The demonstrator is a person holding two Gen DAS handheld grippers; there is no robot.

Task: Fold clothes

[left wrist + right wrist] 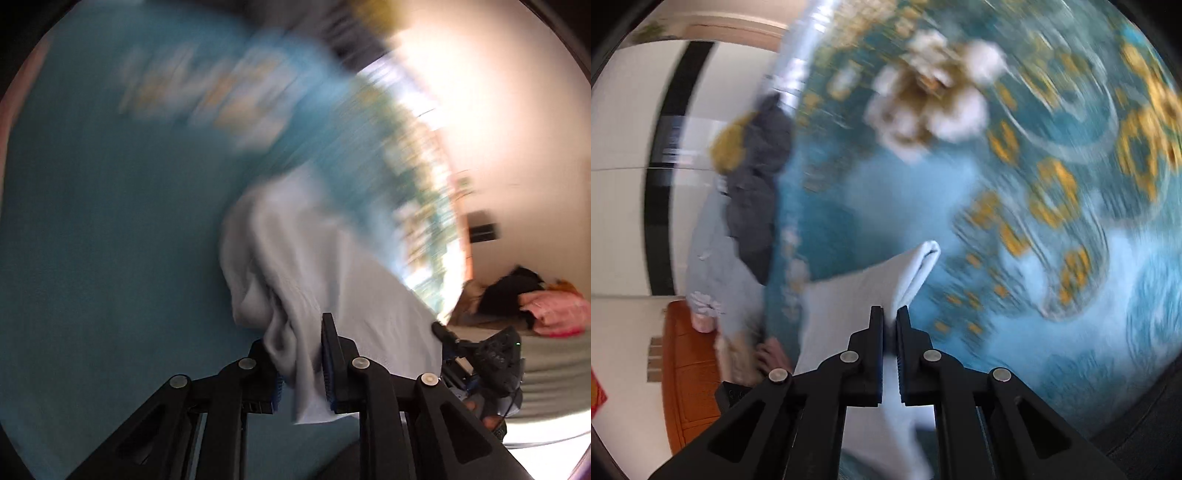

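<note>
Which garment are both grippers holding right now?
The pale grey-white garment, pinched by the left gripper and right gripper. The dark garment and pink clothes lie untouched.

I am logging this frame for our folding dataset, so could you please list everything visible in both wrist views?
Pale garment: one, light grey-blue, bunched, clamped in both grippers above the bed.
Bedspread: one, teal with blurred yellow and white flower pattern, fills the background.
Dark clothes pile: one, dark grey with a mustard piece, at the bed's far edge in the right wrist view.
Pink and black clothes: one heap, on a grey surface at the right of the left wrist view.
Orange wooden furniture: one piece, lower left of the right wrist view.
Left gripper: black with blue pads, shut on the garment.
Right gripper: black, shut on a folded edge.
</note>
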